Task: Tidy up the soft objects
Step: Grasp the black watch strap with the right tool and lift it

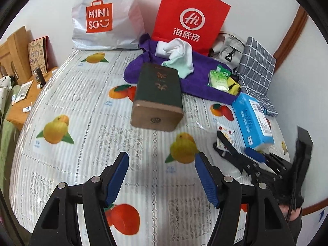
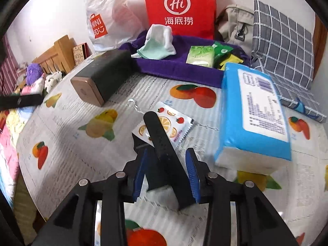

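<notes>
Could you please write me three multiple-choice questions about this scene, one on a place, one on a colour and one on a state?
1. Where do the white socks lie?
A. On the purple towel
B. On the floor
C. Inside a drawer

2. What colour is the paper bag with the round "Hi" logo?
A. Green
B. Red
C. Black

3. How do the jaws of the left gripper stand?
A. Shut on a sock
B. Shut tight on nothing
C. Open, with nothing between them

Answers:
1. A: the socks rest bunched on the purple towel, in front of the paper bag.
2. B: the paper bag is bright red with white print.
3. C: the left wrist view shows a wide gap between the blue pads, with only the fruit-printed cover behind it.
</notes>
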